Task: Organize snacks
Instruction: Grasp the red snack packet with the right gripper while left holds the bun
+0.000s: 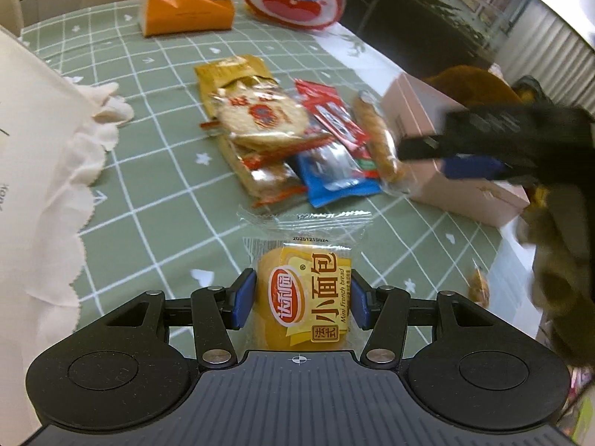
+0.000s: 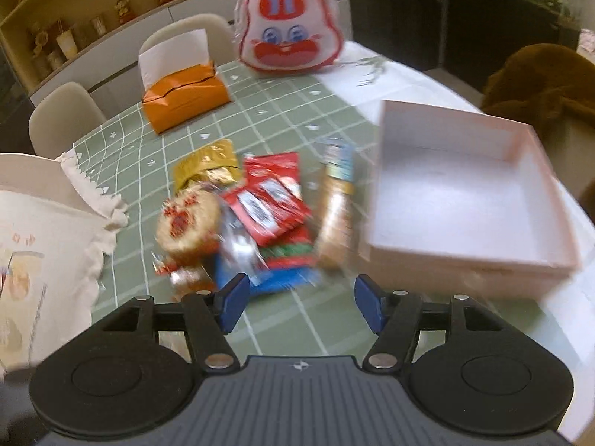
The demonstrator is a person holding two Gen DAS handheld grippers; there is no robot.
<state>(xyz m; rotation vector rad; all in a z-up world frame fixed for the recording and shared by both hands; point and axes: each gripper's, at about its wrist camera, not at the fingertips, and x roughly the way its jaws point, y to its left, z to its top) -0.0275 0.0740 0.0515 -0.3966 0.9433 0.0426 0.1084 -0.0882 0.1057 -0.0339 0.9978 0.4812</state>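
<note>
My left gripper [image 1: 302,299] is shut on a clear packet holding a yellow mini French bread [image 1: 308,282], its blue pads pressing both sides of it. Beyond it lies a heap of snacks [image 1: 282,141] on the green checked tablecloth: a round rice cracker, red and blue packets, a long biscuit stick. The right gripper [image 2: 301,297] is open with nothing between its pads, above the cloth just short of the same heap of snacks [image 2: 253,223]. In the left wrist view the right gripper [image 1: 427,156] hangs over the near wall of the pink box [image 1: 479,193].
The open pink box [image 2: 465,256] to the right of the heap is empty. An orange tissue box [image 2: 186,100] and a rabbit-face bag [image 2: 290,37] stand at the far side. A white frilled cloth bag [image 1: 37,186] is on the left; a brown plush [image 2: 539,81] sits behind the box.
</note>
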